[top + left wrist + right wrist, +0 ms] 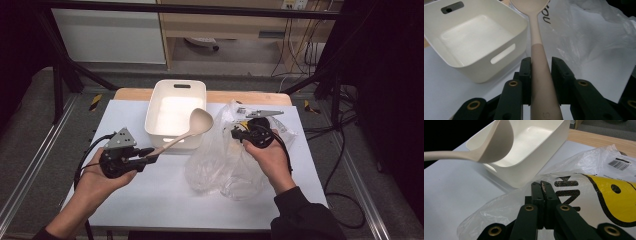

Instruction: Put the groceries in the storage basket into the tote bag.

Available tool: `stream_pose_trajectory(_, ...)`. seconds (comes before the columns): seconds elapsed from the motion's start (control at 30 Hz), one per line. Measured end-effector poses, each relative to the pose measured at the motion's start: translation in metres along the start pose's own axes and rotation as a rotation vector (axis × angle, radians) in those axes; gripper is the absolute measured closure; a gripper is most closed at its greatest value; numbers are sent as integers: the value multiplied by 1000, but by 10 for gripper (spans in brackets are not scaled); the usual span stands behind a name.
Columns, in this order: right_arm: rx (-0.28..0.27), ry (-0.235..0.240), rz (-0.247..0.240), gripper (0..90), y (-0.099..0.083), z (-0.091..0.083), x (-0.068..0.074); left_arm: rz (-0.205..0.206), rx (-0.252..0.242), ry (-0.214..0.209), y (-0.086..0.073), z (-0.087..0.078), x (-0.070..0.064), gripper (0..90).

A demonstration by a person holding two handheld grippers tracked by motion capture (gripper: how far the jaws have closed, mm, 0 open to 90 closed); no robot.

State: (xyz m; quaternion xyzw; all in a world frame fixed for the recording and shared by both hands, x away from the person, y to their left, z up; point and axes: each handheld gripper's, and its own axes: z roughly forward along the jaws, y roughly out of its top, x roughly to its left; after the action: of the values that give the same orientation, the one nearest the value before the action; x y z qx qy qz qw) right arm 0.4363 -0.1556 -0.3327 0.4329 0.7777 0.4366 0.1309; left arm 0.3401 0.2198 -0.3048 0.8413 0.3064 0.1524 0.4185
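Table [150,200]: white sheet over a wooden top; wood strip shows along far edge. Dark frame rails on both sides, grey floor, cables trailing off the right edge.
Room: pale cabinet and wooden shelf unit beyond far edge; dim lighting.
Bag [225,165]: clear plastic bag, crumpled, right of centre, running from the far edge toward the near edge. Black and yellow print plus a barcode label visible in right gripper view [599,195].
Bin [175,114]: white plastic tub w/ handle slots, at the far edge, centre-left. Empty inside [474,40].
Spoon [187,131]: beige ladle-type spoon, held off the surface. Long axis runs diagonal, handle low at near-left, bowl up at far-right. Bowl sits over the bin's right near corner, just beside the bag. In left gripper view [537,50] it points straight away along the jaws.
Left gripper [150,156]: left of centre, near the bin's near edge; jaws clamped on the spoon handle end [541,82].
Right gripper [239,131]: over the bag's far part; jaws together, pinching bag film [543,187].
In the way: bag edge lies close beside the bin's right wall, under the spoon bowl.
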Motion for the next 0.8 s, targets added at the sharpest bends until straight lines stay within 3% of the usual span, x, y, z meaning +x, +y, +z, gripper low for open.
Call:
stream_pose_trajectory(0.43,27,-6,3,900,-5,8,-1,11,14,-56,-21,0,-14,710)
stream_pose_trajectory(0.8,27,-19,18,900,-5,13,-4,42,42,-110,-24,12,-35,709)
